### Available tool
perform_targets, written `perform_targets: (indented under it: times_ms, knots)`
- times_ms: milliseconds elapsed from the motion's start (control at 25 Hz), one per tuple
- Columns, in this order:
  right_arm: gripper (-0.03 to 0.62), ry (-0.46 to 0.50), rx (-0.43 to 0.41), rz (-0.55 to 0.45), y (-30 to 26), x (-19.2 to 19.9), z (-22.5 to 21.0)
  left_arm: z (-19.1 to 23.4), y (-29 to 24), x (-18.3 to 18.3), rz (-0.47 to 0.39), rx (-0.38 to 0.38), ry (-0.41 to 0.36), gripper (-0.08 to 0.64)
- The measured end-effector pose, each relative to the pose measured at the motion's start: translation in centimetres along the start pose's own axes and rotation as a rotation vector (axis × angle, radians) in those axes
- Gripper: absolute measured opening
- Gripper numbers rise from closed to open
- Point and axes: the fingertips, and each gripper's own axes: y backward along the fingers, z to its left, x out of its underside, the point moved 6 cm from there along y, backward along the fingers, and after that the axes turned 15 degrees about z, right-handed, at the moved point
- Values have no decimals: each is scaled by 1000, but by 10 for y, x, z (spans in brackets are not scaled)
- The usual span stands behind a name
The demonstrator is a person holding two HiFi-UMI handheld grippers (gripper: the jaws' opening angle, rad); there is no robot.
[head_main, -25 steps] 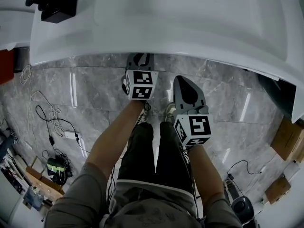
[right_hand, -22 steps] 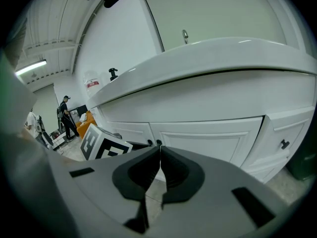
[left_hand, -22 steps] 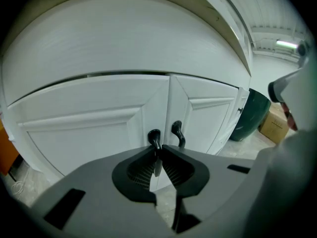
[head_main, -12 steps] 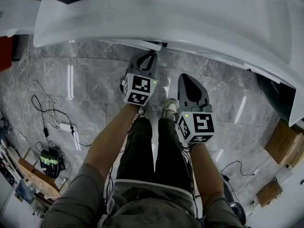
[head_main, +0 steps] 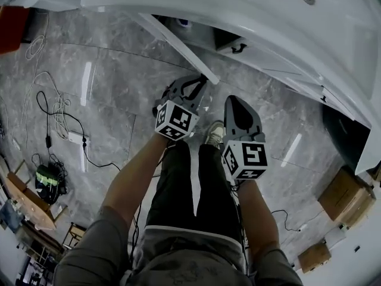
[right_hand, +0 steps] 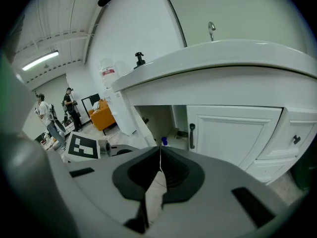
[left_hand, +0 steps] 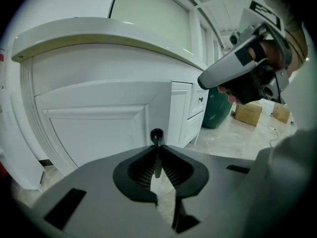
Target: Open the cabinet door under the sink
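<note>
Left gripper (left_hand: 157, 150): clamped on black door handle (left_hand: 156, 134), twelve o'clock; cabinet door (left_hand: 94, 128) rigid, probably light-swinging. Right gripper (right_hand: 159, 157): closed, empty.

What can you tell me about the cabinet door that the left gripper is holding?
The cabinet door is white and looks painted, with a recessed rectangular panel framed by moulding. It stands upright, swung out from the cabinet under the sink. Its dark handle, near the free edge, is clamped between the jaws of the left gripper.
</note>
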Motion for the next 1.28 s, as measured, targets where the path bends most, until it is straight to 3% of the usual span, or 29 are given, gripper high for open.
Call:
perform_targets:
  times_ms: [400, 720, 880, 1040, 1160, 1280]
  knots:
    - [28, 75, -57, 72, -12, 15, 47, 8, 54, 68, -26, 43, -60, 44]
    - [28, 147, -126, 84, -32, 14, 96, 48, 113, 134, 16, -112, 36, 44]
    - [28, 167, -149, 91, -35, 16, 114, 81, 141, 163, 52, -225, 130, 44]
    - [29, 171, -161, 98, -38, 17, 122, 112, 160, 191, 54, -342, 327, 41]
    - [28, 174, -161, 102, -37, 19, 119, 117, 168, 214, 53, -361, 498, 43]
    - [28, 171, -153, 100, -33, 17, 115, 106, 175, 218, 53, -366, 533, 43]
